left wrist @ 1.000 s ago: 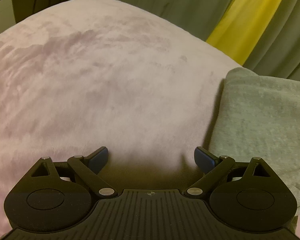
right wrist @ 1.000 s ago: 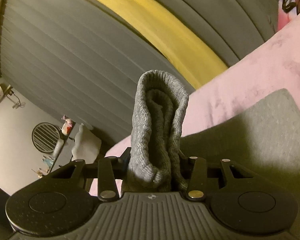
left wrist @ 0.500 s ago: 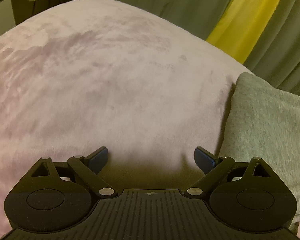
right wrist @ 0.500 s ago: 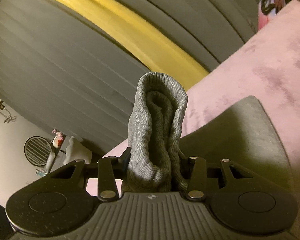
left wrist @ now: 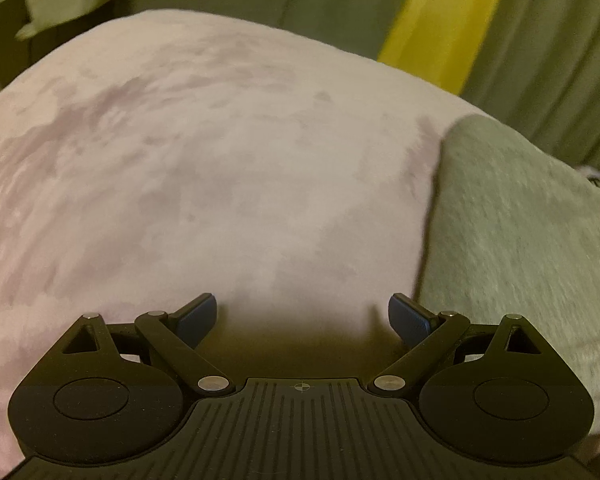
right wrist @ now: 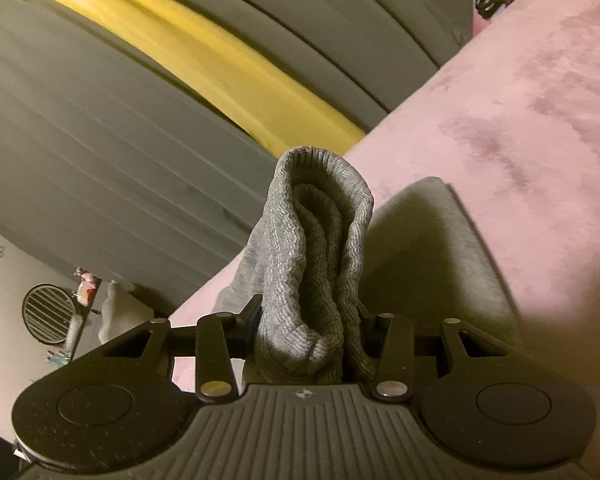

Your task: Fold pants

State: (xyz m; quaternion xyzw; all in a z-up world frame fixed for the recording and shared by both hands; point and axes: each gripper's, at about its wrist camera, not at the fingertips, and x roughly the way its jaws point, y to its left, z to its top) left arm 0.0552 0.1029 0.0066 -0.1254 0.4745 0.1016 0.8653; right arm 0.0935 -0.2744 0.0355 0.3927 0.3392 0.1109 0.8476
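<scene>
I count two grippers, the left gripper (left wrist: 302,316) and the right gripper (right wrist: 308,320). One pair of grey pants (right wrist: 316,264) is all the clothing I see. One pink blanket (left wrist: 204,168) lies under it. Behind hangs one yellow curtain strip (right wrist: 172,52) among grey curtains (right wrist: 84,152), too blurred to count.

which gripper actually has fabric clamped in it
The right gripper: a bunched ribbed cuff of the grey pants is pinched between its jaws. The left gripper stands open over the bare pink blanket.
</scene>
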